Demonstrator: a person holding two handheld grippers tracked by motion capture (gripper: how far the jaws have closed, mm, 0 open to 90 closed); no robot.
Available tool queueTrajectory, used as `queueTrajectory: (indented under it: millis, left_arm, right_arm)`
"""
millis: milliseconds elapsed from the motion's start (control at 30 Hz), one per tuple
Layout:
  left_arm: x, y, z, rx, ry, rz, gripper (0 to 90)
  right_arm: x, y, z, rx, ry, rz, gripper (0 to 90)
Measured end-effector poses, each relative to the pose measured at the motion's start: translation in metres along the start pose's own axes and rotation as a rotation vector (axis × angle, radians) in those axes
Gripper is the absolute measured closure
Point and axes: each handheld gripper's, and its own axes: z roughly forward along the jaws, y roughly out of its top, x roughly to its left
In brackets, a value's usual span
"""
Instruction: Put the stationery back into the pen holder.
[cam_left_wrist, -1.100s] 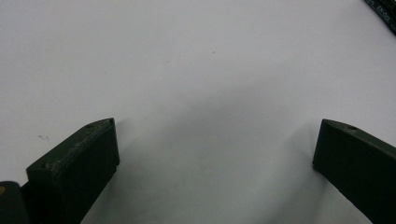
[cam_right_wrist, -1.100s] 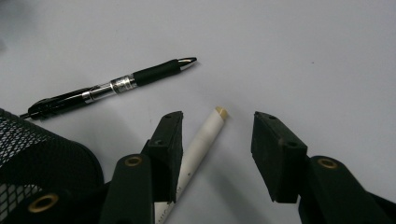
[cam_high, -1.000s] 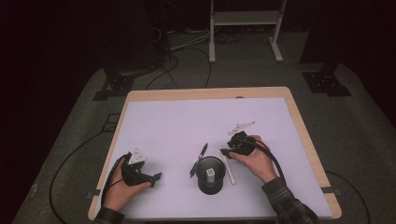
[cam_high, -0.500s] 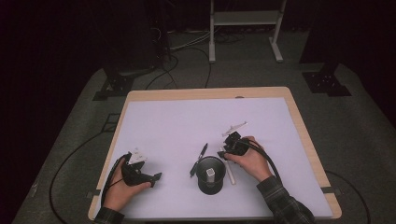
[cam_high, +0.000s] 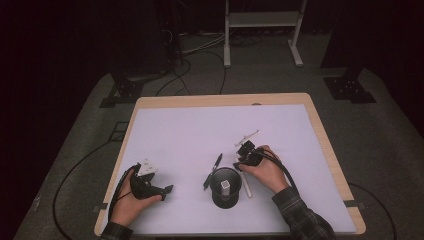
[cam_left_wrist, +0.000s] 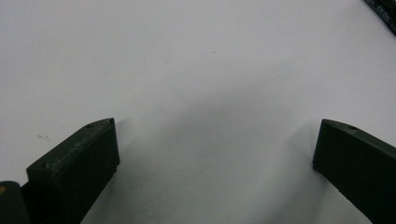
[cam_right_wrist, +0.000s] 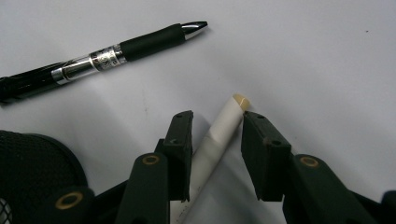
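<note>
Fingers of the right gripper have just been closing around a white pen lying flat near the table's front edge; whether they press it I cannot tell. Left gripper, by the front left corner, stands wide apart over bare matte white surface. Beside the white pen sit a round black mesh cup and a glossy black pen.

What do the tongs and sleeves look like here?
Both tongs are black, left and right, each trailing a black cable. The left carries a pale three-cornered plate on top. Jaws are flat, dark blocks with small screw holes; the right one's arms show brass-coloured rivets. The right sleeve is dark plaid.
</note>
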Motion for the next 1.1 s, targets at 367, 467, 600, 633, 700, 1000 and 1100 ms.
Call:
queueTrajectory:
  millis: [367,467,600,633,700,1000,1100]
  left_arm:
    - [0.0,0.0,0.0,0.001,0.0,0.0,0.0]
    - [0.0,0.0,0.0,0.001,0.0,0.0,0.0]
    - [0.0,0.0,0.0,0.001,0.0,0.0,0.0]
    - [0.0,0.0,0.0,0.0,0.0,-0.001,0.0]
    - [0.0,0.0,0.0,0.001,0.0,0.0,0.0]
    - [0.0,0.0,0.0,0.001,0.0,-0.001,0.0]
    - [0.0,0.0,0.0,0.001,0.0,-0.001,0.0]
  right_arm:
    - [-0.003,0.007,0.001,0.048,-0.001,0.014,68.8]
    - [-0.002,0.009,0.001,0.063,-0.011,0.015,70.4]
    - [-0.003,0.012,0.002,0.086,-0.013,0.013,72.2]
    - [-0.003,0.013,0.002,0.091,-0.016,0.017,73.0]
    - [-0.003,0.013,0.002,0.093,-0.017,0.018,73.6]
    - [-0.004,0.013,0.002,0.09,-0.028,0.016,78.0]
    - [-0.004,0.012,0.002,0.086,-0.023,0.02,78.2]
